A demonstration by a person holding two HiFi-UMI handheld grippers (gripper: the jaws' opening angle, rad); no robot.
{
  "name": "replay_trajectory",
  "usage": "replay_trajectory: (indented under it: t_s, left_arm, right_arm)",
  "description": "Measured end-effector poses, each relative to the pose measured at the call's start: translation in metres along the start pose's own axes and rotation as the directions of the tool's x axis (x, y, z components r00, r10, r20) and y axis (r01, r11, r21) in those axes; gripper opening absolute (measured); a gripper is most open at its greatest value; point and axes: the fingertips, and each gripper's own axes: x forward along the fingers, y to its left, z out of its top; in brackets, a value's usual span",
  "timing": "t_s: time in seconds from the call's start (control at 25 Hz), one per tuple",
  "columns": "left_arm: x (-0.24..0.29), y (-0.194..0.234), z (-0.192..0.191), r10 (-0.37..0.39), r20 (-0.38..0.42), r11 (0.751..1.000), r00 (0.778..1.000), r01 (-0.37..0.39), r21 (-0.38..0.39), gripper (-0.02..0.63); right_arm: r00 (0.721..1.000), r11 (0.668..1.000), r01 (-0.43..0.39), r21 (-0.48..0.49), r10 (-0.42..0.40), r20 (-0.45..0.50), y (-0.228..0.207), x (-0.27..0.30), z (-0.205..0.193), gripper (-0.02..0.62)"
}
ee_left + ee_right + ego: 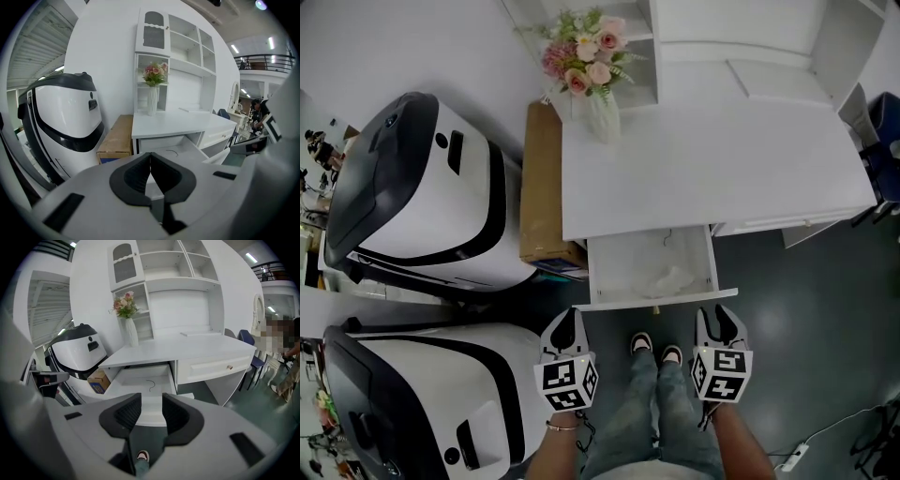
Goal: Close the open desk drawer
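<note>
- Drawer (652,267): stands pulled out from under the white surface (712,159) at centre frame in the head view. Its front panel faces the person, and a thin curved wire and a pale crumpled item lie inside.
- Left tool (568,323): held at lower centre-left, just below the drawer's left front corner. In the left gripper view the left tool (150,157) is clenched, its pads meeting at the tips with nothing between them. The drawer (174,149) lies ahead, slightly right of the tips and apart from them.
- Right tool (719,321): held at lower centre-right, just below the drawer's right front corner. In the right gripper view the right tool (151,404) is released, with a narrow empty gap between its pads. The drawer (145,378) lies straight ahead beyond that gap, untouched.
- Surroundings: a vase of flowers (598,94) stands at the surface's upper-left corner, and a cardboard box (542,183) lies left of the surface.
</note>
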Motion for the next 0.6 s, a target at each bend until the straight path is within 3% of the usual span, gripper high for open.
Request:
replay_trajectory:
  t_s: [0.4,0.6]
  left_arm:
    - [-0.012,0.017,-0.022,0.064,-0.028,0.998,0.998,-0.063,0.009,0.020]
    - [-0.013,0.029,-0.030,0.087,-0.038,0.996,0.996,-0.088,-0.031,0.020]
  right_arm:
    - [0.999,0.999,-0.011,-0.034,0.010,-0.033,0.017,0.022,-0.029,0.149]
    - [0.999,0.999,-0.007,-0.044,0.005,-0.047,0.021,0.031,-0.035,0.149]
